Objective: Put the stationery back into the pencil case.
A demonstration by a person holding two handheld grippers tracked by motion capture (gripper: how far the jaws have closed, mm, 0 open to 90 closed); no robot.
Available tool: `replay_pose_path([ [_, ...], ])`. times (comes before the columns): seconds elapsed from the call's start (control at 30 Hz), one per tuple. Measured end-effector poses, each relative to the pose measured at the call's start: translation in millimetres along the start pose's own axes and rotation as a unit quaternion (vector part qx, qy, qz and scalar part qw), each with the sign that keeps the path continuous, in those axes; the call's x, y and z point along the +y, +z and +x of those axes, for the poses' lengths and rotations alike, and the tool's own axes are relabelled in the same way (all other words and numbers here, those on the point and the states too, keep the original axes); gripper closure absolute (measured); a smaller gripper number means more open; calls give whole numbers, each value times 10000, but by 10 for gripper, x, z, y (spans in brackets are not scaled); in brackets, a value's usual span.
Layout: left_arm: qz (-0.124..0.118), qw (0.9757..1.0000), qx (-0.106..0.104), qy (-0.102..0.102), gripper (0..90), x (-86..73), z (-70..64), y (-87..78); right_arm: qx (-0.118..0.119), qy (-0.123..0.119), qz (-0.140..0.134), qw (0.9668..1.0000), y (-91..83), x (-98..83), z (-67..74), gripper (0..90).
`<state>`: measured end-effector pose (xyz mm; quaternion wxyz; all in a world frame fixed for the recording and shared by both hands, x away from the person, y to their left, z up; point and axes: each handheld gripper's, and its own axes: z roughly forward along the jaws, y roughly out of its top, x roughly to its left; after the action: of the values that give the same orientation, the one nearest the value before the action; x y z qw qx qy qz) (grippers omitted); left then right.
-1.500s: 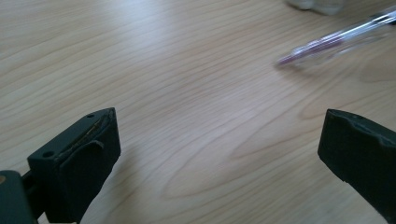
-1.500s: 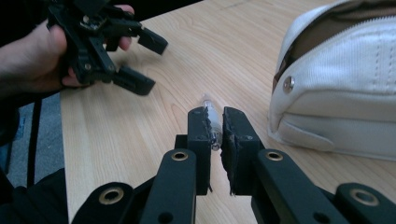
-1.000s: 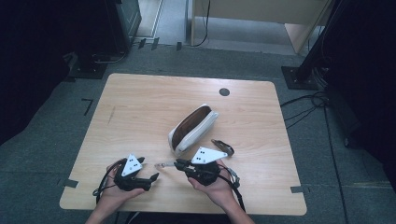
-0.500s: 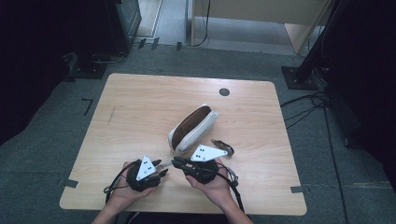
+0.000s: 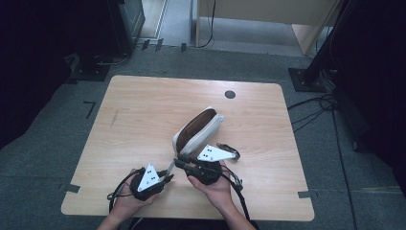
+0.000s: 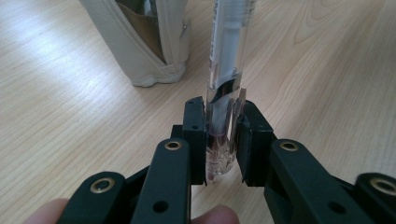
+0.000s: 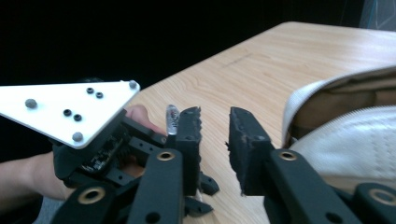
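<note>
On the left, our left gripper has just been closing, and now its jaws pinch the end of a clear pen low over the tabletop, near its front edge. To its right, our right gripper has just been opening, and we see a small gap with nothing between its jaws. We think we are passing the pen from hand to hand, so next the left one should carry it to the open pencil case and slide it in.
</note>
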<state>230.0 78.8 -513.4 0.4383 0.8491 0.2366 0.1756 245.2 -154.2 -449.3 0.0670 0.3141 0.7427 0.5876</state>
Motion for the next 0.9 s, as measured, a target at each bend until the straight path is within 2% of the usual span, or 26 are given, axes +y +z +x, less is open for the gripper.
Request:
replay_pose_path([
  [0.17, -84, 9993, -53, -348, 767, -5, 75, -40, -63, 9, -227, 9997, -9, -12, 27, 711],
  [0.27, -106, 9990, -107, -432, 768, -1, 85, -50, 54, 9, -209, 9998, 6, -25, 50, 701],
  [0.37, -98, 9989, -182, -425, 768, 13, 61, -45, 147, -73, -136, 9998, 87, -25, 117, 674],
  [0.53, -103, 9989, -194, -421, 768, 16, 55, -42, 107, -24, -89, 9999, 176, -23, 133, 694],
  [0.63, -88, 9989, -197, -428, 768, 9, 56, -38, 148, -32, -84, 9998, 223, -13, 152, 741],
  [0.67, -105, 9988, -206, -429, 768, 7, 57, -39, 146, -49, -92, 9998, 234, -7, 163, 787],
  [0.8, -125, 9985, -256, -468, 764, -3, 78, -60, 32, -86, -83, 9999, 243, 15, 178, 805],
  [0.87, -117, 9983, -250, -519, 744, -17, 88, -65, 32, -89, -85, 9999, 242, 24, 179, 806],
  [0.9, -15, 9984, -248, -509, 659, -36, 83, -65, 33, -65, -150, 9999, 226, 52, 180, 807],
])
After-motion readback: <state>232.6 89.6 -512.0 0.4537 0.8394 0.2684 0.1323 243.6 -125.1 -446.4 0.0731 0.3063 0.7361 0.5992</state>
